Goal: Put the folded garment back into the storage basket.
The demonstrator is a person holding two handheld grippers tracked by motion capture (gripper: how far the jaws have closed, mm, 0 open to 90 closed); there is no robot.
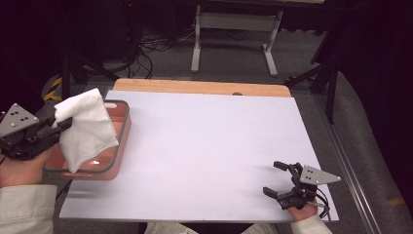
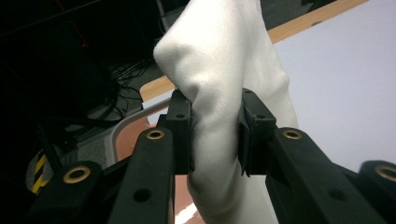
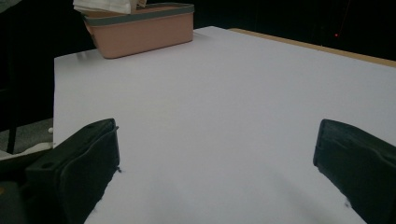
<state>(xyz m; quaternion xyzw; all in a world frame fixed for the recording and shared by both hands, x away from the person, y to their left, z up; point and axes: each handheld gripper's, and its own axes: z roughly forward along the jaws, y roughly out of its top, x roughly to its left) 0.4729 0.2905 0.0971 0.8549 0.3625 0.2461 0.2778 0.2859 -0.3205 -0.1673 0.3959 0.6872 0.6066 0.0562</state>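
Note:
A white cloth (image 1: 88, 127) hangs over a pink bin with a grey rim (image 1: 122, 122) at the table's left edge. My left gripper (image 1: 58, 123) is shut on the cloth's upper corner; in the left gripper view the cloth (image 2: 219, 84) is pinched between both pads (image 2: 180, 135) and bulges above them. My right gripper (image 1: 276, 179) rests low at the table's front right, jaws wide apart with nothing between them. From the right gripper view the pink bin (image 3: 144, 29) stands far off with the cloth (image 3: 105, 5) above its rim.
A white sheet (image 1: 209, 146) covers the table, with a wooden strip (image 1: 199, 87) along the far edge. A white desk frame (image 1: 234, 34) stands on the floor beyond. Cables and dark stand legs (image 1: 83, 63) crowd the left rear.

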